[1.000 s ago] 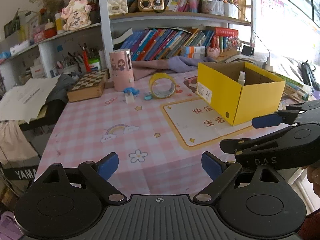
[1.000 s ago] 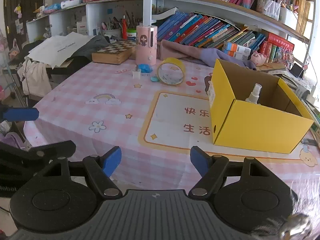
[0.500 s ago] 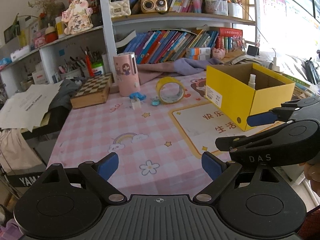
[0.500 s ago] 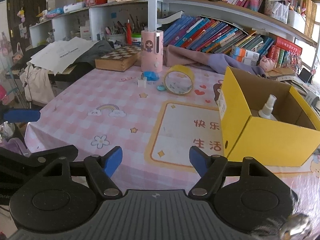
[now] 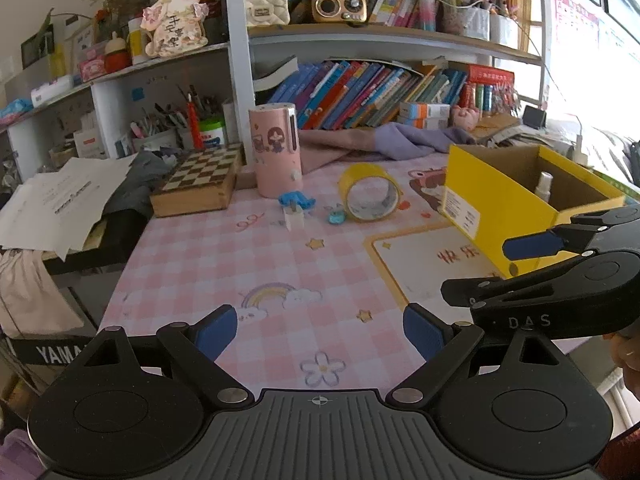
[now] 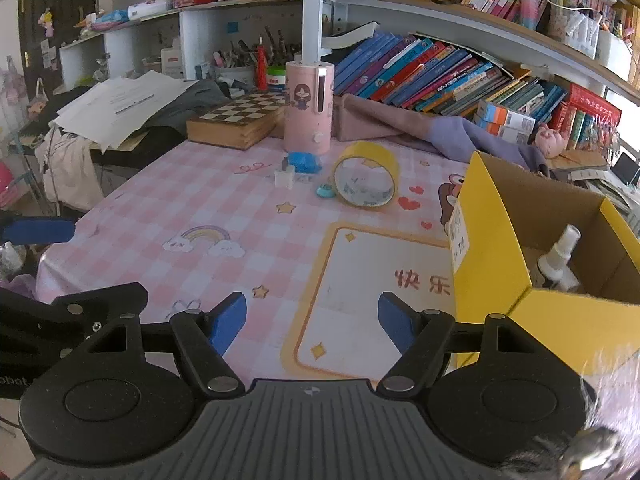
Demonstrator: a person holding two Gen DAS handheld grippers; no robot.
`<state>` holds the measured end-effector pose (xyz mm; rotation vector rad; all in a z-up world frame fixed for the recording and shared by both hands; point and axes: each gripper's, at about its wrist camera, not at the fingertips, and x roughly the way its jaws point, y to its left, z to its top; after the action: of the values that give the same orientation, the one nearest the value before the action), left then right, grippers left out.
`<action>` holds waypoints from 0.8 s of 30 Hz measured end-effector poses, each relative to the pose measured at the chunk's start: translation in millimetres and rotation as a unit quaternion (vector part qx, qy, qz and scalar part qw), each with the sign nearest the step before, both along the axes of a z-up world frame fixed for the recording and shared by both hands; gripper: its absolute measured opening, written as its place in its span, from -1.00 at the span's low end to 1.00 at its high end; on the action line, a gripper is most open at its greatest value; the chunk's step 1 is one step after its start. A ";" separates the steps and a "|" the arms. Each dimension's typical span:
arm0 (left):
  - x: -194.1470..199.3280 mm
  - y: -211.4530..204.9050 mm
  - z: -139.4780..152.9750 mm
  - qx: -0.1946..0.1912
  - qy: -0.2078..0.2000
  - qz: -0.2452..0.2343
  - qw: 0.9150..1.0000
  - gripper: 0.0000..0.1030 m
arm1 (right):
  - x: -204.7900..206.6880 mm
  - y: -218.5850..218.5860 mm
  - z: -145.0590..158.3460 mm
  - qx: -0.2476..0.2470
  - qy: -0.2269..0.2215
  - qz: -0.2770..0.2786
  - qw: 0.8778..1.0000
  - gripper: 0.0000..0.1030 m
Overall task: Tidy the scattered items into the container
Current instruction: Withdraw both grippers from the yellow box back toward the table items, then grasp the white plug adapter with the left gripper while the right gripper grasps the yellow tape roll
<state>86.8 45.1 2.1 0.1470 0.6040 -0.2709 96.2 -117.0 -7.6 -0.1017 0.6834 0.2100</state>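
On the pink checked tablecloth (image 5: 224, 256) stands an open yellow box (image 5: 492, 208) (image 6: 496, 256) at the right, with a white spray bottle (image 6: 558, 258) inside. Beyond it lie a yellow tape roll (image 5: 370, 192) (image 6: 366, 180), a small teal round piece (image 5: 335, 216) (image 6: 325, 191), a blue clip (image 5: 297, 200) (image 6: 304, 162) and a small white block (image 5: 294, 219) (image 6: 285, 178). A pink cylinder (image 5: 275, 150) (image 6: 308, 108) stands behind them. My left gripper (image 5: 320, 332) is open and empty over the near table edge. My right gripper (image 6: 312, 320) is open and empty beside the box.
A chessboard box (image 5: 200, 184) sits at the table's far left corner, with papers (image 5: 60, 200) beyond it. Purple cloth (image 6: 452, 136) lies along the back edge under bookshelves (image 6: 440, 72). The right gripper's body (image 5: 560, 280) shows at the left view's right side.
Both grippers have moved forward over the table towards the scattered items; the tape roll and box look closer. The jaws of both look unchanged and nothing was taken hold of.
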 end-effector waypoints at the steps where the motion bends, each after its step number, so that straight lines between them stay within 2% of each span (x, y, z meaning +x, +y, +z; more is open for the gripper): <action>1: 4.5 -0.2 -0.3 0.000 -0.001 0.000 1.000 0.79 | 4.7 -0.5 0.2 0.001 0.001 0.000 1.000 0.40; 24: 102.6 -11.2 -14.4 0.008 0.024 0.008 1.000 0.79 | 109.1 -18.5 -6.9 0.005 0.022 -0.016 1.000 0.40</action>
<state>189.4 33.9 -12.2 0.1517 0.6549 -0.2550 205.3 -135.5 -14.5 -0.0777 0.7280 0.1857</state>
